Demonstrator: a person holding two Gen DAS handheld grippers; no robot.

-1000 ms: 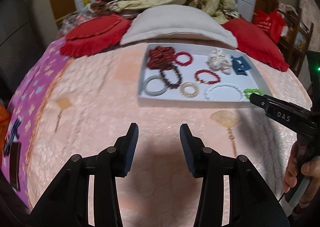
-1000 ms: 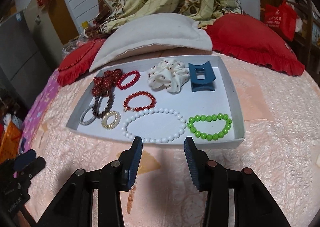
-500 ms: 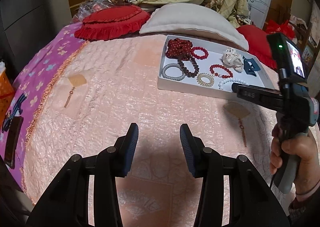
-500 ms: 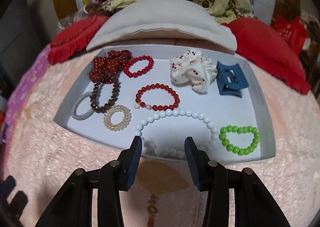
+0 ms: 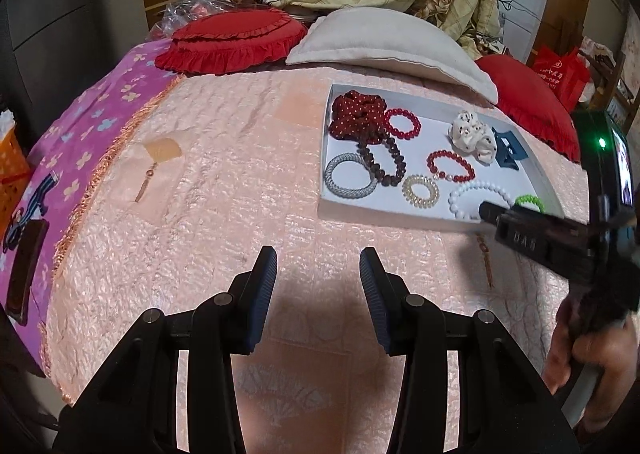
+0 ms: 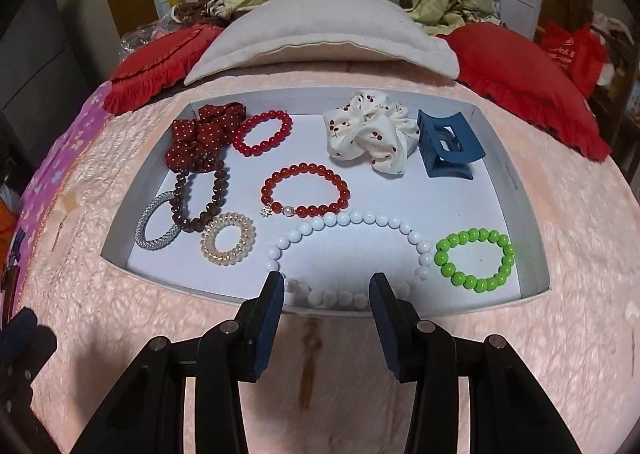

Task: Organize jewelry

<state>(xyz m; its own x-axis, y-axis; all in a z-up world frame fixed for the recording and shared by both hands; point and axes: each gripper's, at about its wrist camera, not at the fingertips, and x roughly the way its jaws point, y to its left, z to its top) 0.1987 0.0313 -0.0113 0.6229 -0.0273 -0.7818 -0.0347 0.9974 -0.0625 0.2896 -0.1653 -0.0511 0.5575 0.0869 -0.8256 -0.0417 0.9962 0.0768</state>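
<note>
- Left claw (image 5: 318, 274): tilted downward over the peach quilted bedspread (image 5: 224, 182); jaws parted, released, nothing between them. The bare quilt lies directly beneath and ahead of it.
- Right claw (image 6: 326, 292): tilted downward, jaws parted, released, nothing gripped. Its fingertips sit over the near wall of the white tray (image 6: 516, 190), with the near run of the white bead necklace (image 6: 348, 220) seen between and just beyond them.
- Right hand (image 5: 592, 350): seen from the left wrist view at the far right, fingers wrapped around the claw's handle, the claw body reaching towards the tray's near right corner.
- White tray: lies on the bedspread, ahead and to the right of the left claw; directly ahead of the right claw.
- Tray contents, placed from the right claw:
  - green bead bracelet (image 6: 476, 256), just ahead to the right.
  - gold spiral hair tie (image 6: 228, 238), ahead to the left.
  - silver woven bangle (image 6: 154, 226), further left, touching the dark brown bead bracelet (image 6: 202, 198).
  - red bead bracelet with a pearl and charm (image 6: 306, 190), ahead at centre.
  - bright red bead bracelet (image 6: 262, 133), beyond that.
  - dark red polka-dot scrunchie (image 6: 202, 136), far left corner.
  - white cherry-print scrunchie (image 6: 370, 132), far right of centre.
  - blue hair claw clip (image 6: 448, 144), just beside that scrunchie, far right.
- Beige pillow (image 6: 320, 34) and red frilled cushions (image 5: 230, 40): beyond the tray.
</note>
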